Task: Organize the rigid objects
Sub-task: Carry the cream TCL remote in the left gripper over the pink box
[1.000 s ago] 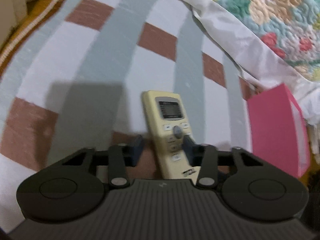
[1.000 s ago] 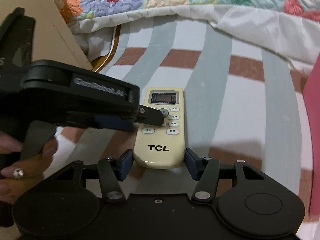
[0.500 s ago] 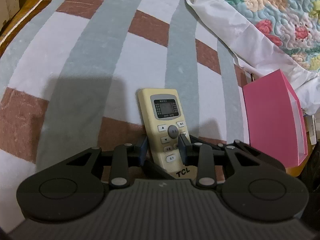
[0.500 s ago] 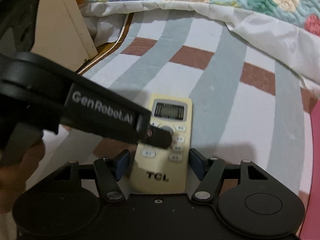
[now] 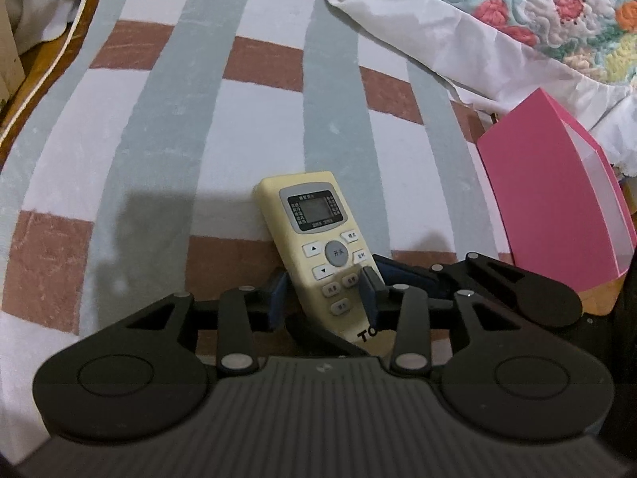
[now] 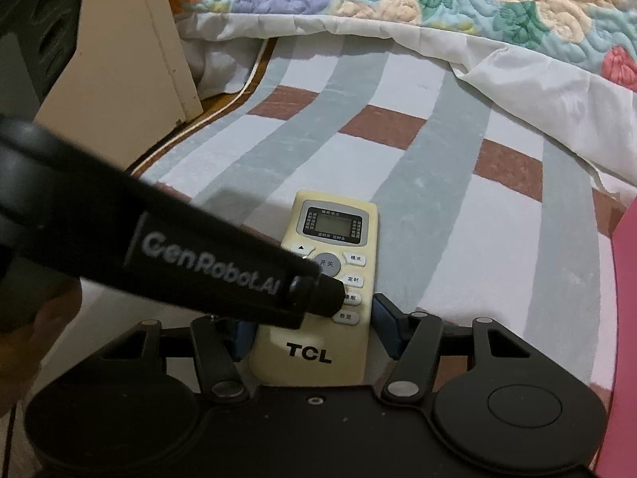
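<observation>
A cream TCL remote control [image 5: 318,239] lies on the striped blanket [image 5: 199,139], screen end pointing away. My left gripper [image 5: 322,292] is shut on the remote's button section, pads against both long sides. In the right wrist view the remote [image 6: 330,263] sits between the pads of my right gripper [image 6: 312,334], which close around its lower TCL end. The left gripper's black finger [image 6: 223,267] crosses over the remote's buttons from the left. The right gripper's arm [image 5: 517,286] shows in the left wrist view.
A pink open box [image 5: 557,207] stands on the right by the bed edge. A floral quilt with white lining [image 5: 517,20] lies bunched along the far side. A beige board [image 6: 131,79] stands at the left beyond the blanket edge.
The left gripper's jaws have closed from wide apart onto the remote. The right gripper's jaws have narrowed around the remote's lower end. Both grippers have come closer to the remote.
</observation>
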`<state>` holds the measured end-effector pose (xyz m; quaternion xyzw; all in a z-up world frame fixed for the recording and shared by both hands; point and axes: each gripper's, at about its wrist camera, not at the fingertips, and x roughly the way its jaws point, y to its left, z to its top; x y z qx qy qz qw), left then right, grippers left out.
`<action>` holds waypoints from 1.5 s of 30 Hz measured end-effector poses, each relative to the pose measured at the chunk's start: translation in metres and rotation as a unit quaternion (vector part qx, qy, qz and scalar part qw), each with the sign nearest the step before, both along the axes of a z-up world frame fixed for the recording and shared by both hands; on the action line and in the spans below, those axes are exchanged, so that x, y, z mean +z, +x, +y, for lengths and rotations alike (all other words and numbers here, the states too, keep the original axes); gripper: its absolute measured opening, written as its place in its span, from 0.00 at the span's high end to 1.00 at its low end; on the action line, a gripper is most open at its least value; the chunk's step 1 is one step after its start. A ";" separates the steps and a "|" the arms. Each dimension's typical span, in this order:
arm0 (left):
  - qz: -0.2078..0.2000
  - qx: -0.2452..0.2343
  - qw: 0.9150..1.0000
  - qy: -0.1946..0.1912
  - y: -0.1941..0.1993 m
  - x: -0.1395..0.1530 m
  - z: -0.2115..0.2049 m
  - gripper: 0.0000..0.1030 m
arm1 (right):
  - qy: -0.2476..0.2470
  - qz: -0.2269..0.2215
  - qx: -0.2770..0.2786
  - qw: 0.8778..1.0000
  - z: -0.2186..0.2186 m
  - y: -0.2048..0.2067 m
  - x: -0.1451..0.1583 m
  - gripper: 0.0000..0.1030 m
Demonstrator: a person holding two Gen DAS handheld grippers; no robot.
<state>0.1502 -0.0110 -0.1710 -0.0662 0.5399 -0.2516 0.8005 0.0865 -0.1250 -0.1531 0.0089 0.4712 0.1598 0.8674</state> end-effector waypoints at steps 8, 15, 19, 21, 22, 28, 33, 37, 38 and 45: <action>-0.020 -0.011 1.000 -0.007 -0.018 0.018 -0.003 0.66 | -0.015 -0.011 -0.005 1.000 0.000 -0.017 0.011 0.37; -0.064 -0.025 0.998 -0.004 -0.042 0.048 -0.011 0.68 | -0.014 -0.059 -0.006 0.998 -0.015 -0.041 0.040 0.37; -0.071 -0.023 0.997 -0.031 -0.054 0.064 -0.012 0.68 | -0.014 -0.082 -0.006 0.997 -0.026 -0.055 0.057 0.37; -0.075 -0.024 0.996 -0.042 -0.060 0.071 -0.012 0.68 | -0.009 -0.091 -0.009 0.996 -0.032 -0.062 0.067 0.37; -0.078 -0.026 0.996 -0.047 -0.064 0.076 -0.013 0.68 | -0.007 -0.095 -0.009 0.995 -0.035 -0.065 0.071 0.37; -0.109 -0.051 0.991 -0.052 -0.085 0.106 -0.032 0.68 | 0.003 -0.124 -0.025 0.992 -0.056 -0.083 0.099 0.37; -0.120 -0.076 0.989 -0.048 -0.095 0.132 -0.058 0.68 | -0.009 -0.152 -0.045 0.987 -0.073 -0.097 0.121 0.37; -0.134 -0.097 0.985 -0.039 -0.100 0.153 -0.082 0.68 | -0.013 -0.170 -0.065 0.983 -0.093 -0.104 0.137 0.37; -0.136 -0.102 0.985 -0.036 -0.100 0.158 -0.089 0.68 | -0.017 -0.174 -0.068 0.982 -0.098 -0.106 0.140 0.37; -0.148 -0.140 0.979 -0.018 -0.105 0.174 -0.146 0.68 | -0.018 -0.150 -0.099 0.984 -0.144 -0.105 0.156 0.38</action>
